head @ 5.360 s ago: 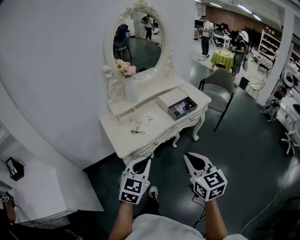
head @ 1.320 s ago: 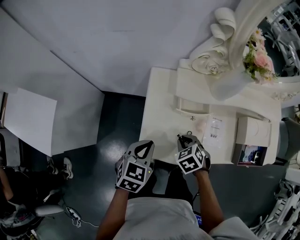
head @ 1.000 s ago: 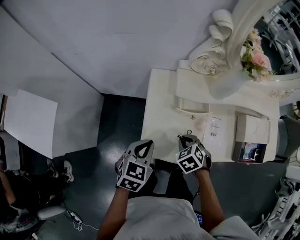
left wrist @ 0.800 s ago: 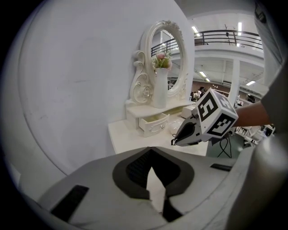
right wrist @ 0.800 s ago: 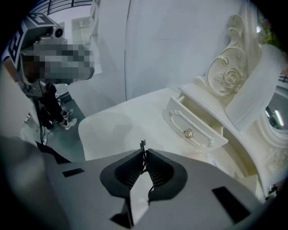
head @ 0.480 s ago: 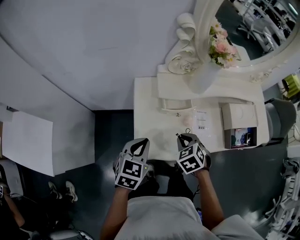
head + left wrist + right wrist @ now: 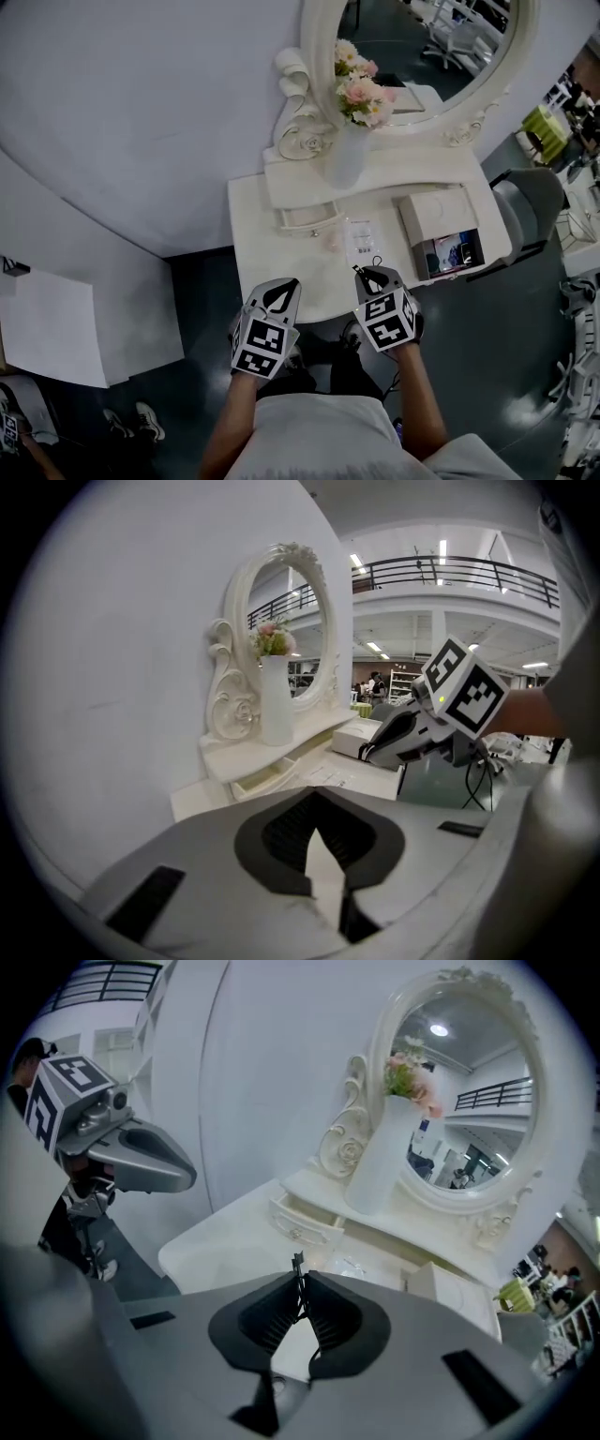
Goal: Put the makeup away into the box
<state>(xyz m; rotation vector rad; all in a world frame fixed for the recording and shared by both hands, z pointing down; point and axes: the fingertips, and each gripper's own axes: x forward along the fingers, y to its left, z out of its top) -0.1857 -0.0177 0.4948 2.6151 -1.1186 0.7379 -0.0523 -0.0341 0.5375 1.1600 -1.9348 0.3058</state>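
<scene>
Makeup tool [image 7: 297, 1265], a thin black wire-like piece, is pinched at the very tips of the right gripper [image 7: 368, 275], whose ribbed dark pads are closed on it with only a sliver of gap; in the head view a small loop of the tool pokes out past the tips, over the front edge of the dressing table [image 7: 267, 272]. The box [image 7: 412, 225] lies well apart from it, farther along the table top on the person's right: a white, square-cornered case standing open, its flat lid folded back and coloured contents showing in the tray. The left gripper [image 7: 280, 285] hangs near the table's front edge with its jaws pressed together and nothing between them. The table is glossy white with rounded corners; a shallow drawer [image 7: 305, 218] stands pulled out from its raised back shelf, and a printed paper [image 7: 361, 241] lies flat beside it. Behind stand a smooth white vase [image 7: 345, 159] of pink flowers [image 7: 361, 89] and an oval mirror [image 7: 314, 56] in a carved, scrolled frame.
</scene>
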